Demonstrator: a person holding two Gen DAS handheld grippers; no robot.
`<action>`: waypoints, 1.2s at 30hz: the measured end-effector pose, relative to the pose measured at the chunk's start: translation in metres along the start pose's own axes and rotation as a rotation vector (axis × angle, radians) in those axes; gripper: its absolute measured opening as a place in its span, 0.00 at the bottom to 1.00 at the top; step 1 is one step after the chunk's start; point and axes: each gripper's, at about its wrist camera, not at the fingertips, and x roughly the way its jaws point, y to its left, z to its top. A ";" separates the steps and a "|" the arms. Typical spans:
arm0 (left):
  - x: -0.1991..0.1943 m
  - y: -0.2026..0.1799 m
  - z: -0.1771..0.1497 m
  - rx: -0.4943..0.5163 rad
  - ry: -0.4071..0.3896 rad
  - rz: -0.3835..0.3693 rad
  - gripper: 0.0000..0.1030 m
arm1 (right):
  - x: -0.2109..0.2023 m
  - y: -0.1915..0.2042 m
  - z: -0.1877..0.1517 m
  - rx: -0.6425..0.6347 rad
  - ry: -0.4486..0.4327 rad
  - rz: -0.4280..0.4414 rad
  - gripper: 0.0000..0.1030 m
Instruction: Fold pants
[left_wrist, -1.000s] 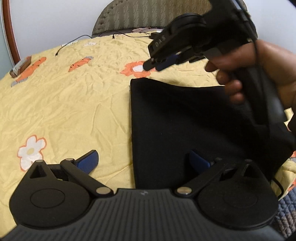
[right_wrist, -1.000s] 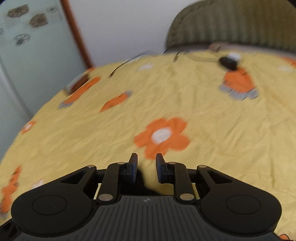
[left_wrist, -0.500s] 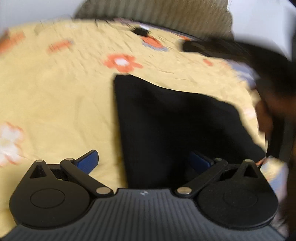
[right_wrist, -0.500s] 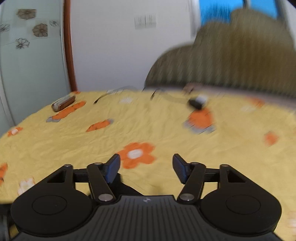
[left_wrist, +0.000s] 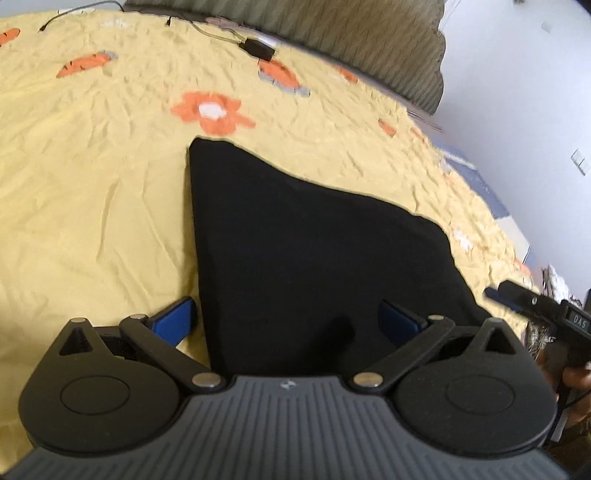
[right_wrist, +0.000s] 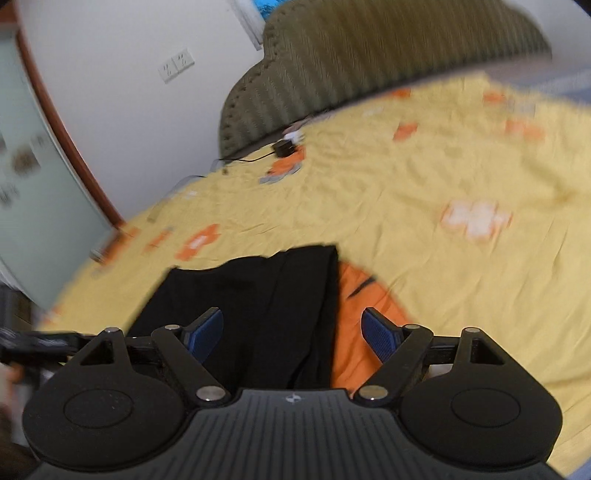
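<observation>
Black pants (left_wrist: 303, 251) lie folded flat on a yellow sheet with orange flowers (left_wrist: 92, 177). My left gripper (left_wrist: 288, 321) is open and hovers low over the pants' near left corner, with the left edge of the cloth between its blue pads (left_wrist: 173, 323). In the right wrist view the pants (right_wrist: 266, 295) run away from the camera. My right gripper (right_wrist: 293, 334) straddles their right edge; its jaws are opening and its pads press on nothing. In the left wrist view, the right gripper (left_wrist: 498, 293) shows at the right border, held by a hand (left_wrist: 576, 376).
An olive padded headboard (right_wrist: 369, 55) closes the far side of the bed. A black charger with its cable (left_wrist: 256, 50) lies on the sheet near it. A wall outlet (right_wrist: 176, 64) and a glass door with a wooden frame (right_wrist: 55, 147) are at the left.
The right gripper has left the pants' far edge, swung to their right side and opened its jaws. The left gripper has turned toward the right and stays open.
</observation>
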 end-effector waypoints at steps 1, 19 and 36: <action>0.002 0.000 0.002 -0.004 0.003 -0.009 0.99 | 0.004 -0.006 -0.001 0.048 0.016 0.041 0.80; 0.003 -0.007 0.006 0.010 -0.062 0.120 0.16 | 0.032 -0.019 -0.019 0.114 0.125 0.052 0.34; -0.029 0.008 0.005 -0.019 -0.149 0.196 0.14 | 0.045 0.003 -0.023 0.110 0.147 0.128 0.24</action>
